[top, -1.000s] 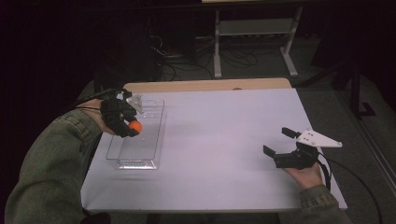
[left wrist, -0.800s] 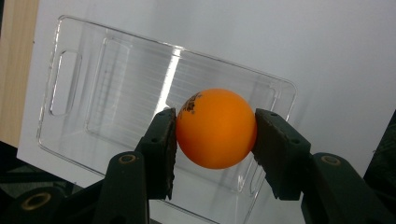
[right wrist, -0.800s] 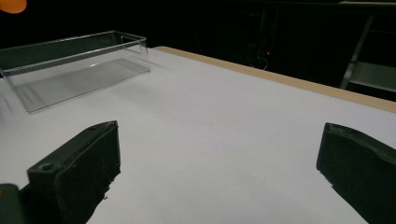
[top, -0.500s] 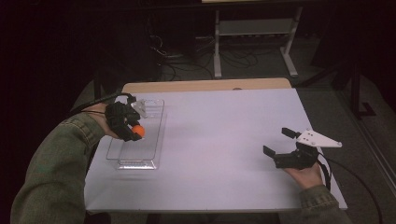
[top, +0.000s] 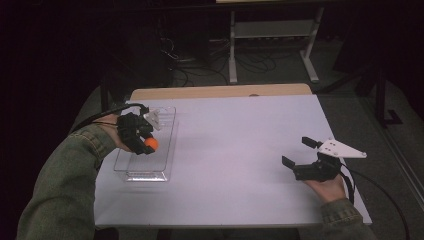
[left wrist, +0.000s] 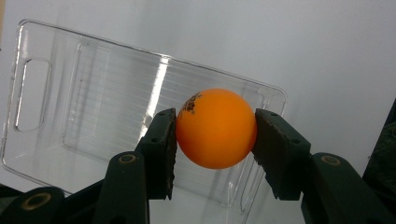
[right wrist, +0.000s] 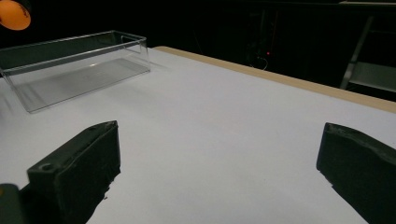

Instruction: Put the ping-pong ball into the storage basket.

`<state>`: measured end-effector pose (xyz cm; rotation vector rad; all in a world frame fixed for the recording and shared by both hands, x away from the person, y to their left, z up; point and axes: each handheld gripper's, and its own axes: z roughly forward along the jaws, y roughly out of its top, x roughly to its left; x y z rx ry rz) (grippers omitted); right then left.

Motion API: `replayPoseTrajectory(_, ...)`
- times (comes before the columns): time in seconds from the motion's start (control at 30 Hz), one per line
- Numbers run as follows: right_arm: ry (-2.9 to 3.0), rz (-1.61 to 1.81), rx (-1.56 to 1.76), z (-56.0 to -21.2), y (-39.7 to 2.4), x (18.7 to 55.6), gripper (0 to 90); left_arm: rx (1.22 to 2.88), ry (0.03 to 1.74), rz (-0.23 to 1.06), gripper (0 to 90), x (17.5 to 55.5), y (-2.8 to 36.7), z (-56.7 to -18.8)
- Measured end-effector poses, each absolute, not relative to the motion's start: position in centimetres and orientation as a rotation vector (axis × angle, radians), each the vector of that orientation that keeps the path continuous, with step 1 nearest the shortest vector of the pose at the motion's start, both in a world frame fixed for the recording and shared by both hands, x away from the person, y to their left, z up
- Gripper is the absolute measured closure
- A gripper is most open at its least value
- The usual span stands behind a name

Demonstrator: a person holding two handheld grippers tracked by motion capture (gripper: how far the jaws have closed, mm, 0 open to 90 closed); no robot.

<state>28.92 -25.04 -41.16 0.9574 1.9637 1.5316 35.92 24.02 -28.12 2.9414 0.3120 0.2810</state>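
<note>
My left gripper [top: 146,144] is shut on an orange ball [top: 150,143] and holds it over the clear plastic bin [top: 159,172] at the table's left side. In the left gripper view the orange ball [left wrist: 216,128] is pinched between the two black pads [left wrist: 163,151], with the empty bin [left wrist: 56,102] below it. At the table's right, my right gripper [top: 298,153] rests low over the white surface, open, with nothing between its jaws. From the right gripper view the ball [right wrist: 14,15] shows at the top left corner above the bin [right wrist: 70,65].
The white table [top: 240,150] has a wooden strip along its far edge. A metal stand [top: 272,40] and cables sit on the dark floor beyond. A cable trails from each gripper toward the table's sides.
The left gripper with the ball has shifted slightly toward the near end of the bin. The right gripper has stayed put.
</note>
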Motion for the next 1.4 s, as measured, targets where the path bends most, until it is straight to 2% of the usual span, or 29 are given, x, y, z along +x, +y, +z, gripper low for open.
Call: replayPoseTrajectory(1.4,1.969,1.529,0.956,-41.2,-25.0,28.8,0.0,2.94,0.307,0.167,50.7,35.9,23.5,-31.8)
